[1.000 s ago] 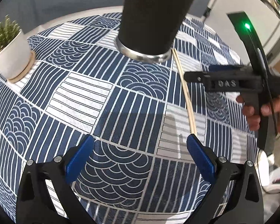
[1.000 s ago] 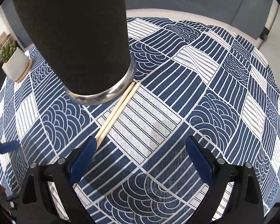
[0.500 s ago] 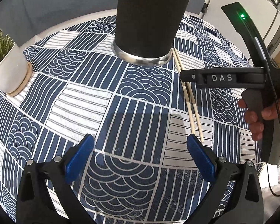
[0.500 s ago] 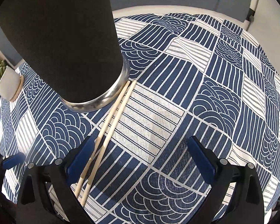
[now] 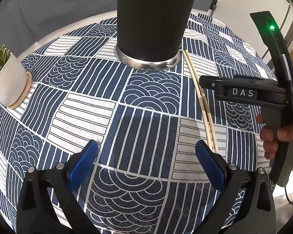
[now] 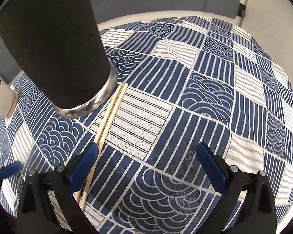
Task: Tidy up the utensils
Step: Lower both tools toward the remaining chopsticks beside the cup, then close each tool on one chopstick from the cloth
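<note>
Where the left view shows a hand (image 5: pixel 273 136), the right shows only chopsticks (image 6: pixel 109 120).

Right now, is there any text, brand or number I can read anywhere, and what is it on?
"DAS": white capitals on the side of the right gripper, seen in the left wrist view.
No readable text on the black tumbler, the chopsticks, the patterned tablecloth or the white plant pot.
</note>
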Tool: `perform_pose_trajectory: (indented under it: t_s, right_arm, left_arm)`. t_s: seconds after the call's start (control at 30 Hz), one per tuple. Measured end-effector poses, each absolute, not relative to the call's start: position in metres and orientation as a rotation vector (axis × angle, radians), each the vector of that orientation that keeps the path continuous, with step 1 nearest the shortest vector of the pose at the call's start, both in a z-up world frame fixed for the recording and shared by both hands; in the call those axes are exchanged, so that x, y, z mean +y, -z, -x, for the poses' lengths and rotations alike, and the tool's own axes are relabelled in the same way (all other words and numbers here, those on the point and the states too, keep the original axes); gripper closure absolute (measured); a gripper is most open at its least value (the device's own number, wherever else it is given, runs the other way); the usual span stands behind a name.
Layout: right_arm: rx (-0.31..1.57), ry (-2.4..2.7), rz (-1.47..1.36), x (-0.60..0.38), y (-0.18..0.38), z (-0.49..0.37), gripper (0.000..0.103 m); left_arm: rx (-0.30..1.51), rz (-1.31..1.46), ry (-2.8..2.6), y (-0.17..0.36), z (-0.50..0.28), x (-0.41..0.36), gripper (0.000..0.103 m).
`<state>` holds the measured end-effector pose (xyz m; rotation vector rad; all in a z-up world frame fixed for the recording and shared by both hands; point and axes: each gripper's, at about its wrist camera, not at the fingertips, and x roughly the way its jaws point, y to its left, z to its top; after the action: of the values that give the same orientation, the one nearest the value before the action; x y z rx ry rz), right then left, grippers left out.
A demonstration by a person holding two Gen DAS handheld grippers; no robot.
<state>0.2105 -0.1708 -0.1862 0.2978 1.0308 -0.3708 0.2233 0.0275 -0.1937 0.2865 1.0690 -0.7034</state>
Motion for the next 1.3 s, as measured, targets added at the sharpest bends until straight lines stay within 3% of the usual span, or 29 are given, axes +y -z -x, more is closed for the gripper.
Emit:
perform_pose_trajectory:
  t_s: [0.27, 0.83, 0.9, 1.0, 1.17, 1.27, 1.3]
  right_arm:
    - [1.135, 0.439, -0.324, -0.169, 0.189, -0.229, 0.006]
    - [1.176, 0.34, -0.263, -0.204, 0.19, -0.214, 0.007]
    - [1.187, 0.333, -0.262, -0.211, 0.189, -0.212, 0.013]
    - [1.184, 0.314, -0.246, -0.217, 0.184, -0.207, 0.034]
    - [1.175, 0.255, -0.202, -0.231, 0.177, -0.203, 0.085]
    - [1.183, 0.219, -0.188, -0.244, 0.177, -0.204, 0.098]
    - [1.185, 0.202, -0.176, -0.246, 0.177, -0.204, 0.098]
  left_arm:
    - [1.08, -0.237, 0.714, 0.192, -0.232, 0.024, 0.006]
    - [1.096, -0.26, 0.72, 0.189, -0.24, -0.024, 0.006]
    - [1.1, -0.277, 0.702, 0.191, -0.242, -0.032, 0.006]
    - [1.107, -0.293, 0.656, 0.194, -0.245, -0.04, 0.006]
    - [1.112, -0.372, 0.548, 0.2, -0.248, -0.063, 0.004]
    - [1.126, -0.335, 0.502, 0.2, -0.251, -0.069, 0.004]
    - [1.136, -0.33, 0.489, 0.2, -0.252, -0.07, 0.005]
